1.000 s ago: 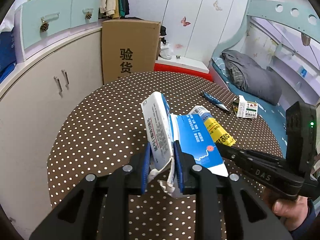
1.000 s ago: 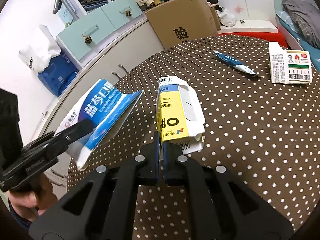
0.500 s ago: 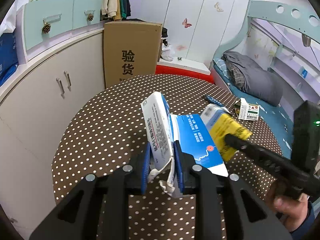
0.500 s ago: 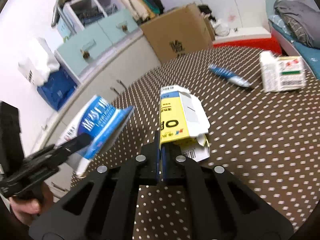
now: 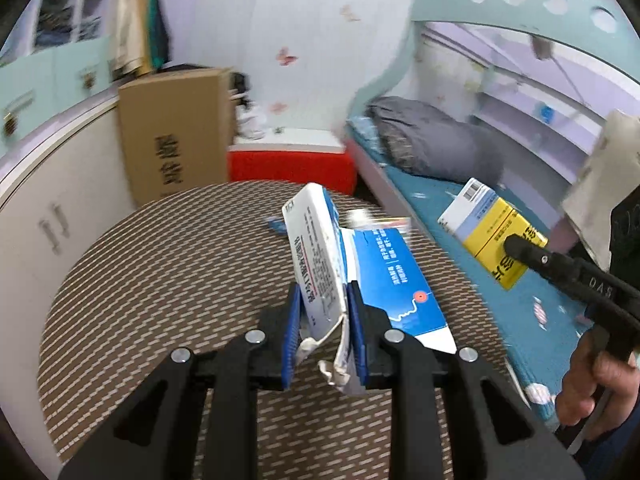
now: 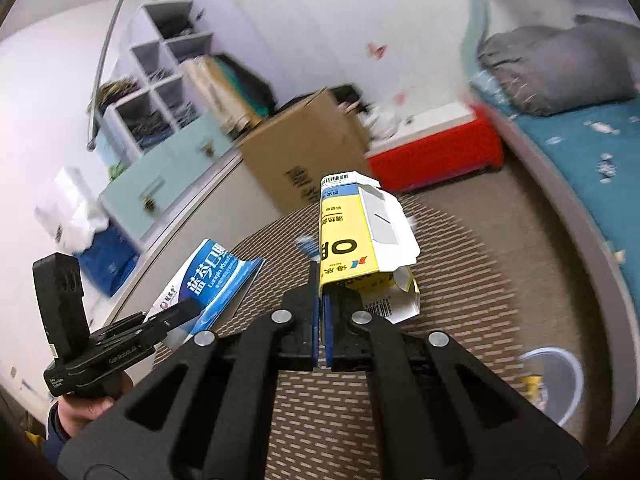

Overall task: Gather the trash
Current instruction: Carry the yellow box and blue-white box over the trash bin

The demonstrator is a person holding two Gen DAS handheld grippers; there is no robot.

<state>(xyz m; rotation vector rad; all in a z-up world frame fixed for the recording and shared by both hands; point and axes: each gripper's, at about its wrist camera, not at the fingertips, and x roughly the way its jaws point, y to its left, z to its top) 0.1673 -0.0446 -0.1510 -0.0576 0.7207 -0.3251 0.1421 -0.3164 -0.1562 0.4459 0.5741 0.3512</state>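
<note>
My left gripper [image 5: 324, 320] is shut on a flattened blue and white carton [image 5: 352, 264], held above the round dotted table [image 5: 160, 272]. It also shows in the right wrist view [image 6: 208, 284]. My right gripper [image 6: 322, 320] is shut on a yellow and white carton [image 6: 352, 236], lifted above the table; the same carton shows in the left wrist view [image 5: 492, 240], off the table's right edge over the bed. A small blue wrapper [image 5: 276, 224] lies on the far side of the table, blurred.
A pale blue plastic bin [image 6: 560, 384] sits low at the right beside the table. A cardboard box [image 5: 176, 128], a red step [image 5: 292, 168], white cabinets [image 5: 48, 200] and a bed [image 5: 460, 200] with a grey pillow surround the table.
Both grippers have risen and swung right, still holding their cartons. The yellow carton has moved off past the table's right edge. The views are motion-blurred now.
</note>
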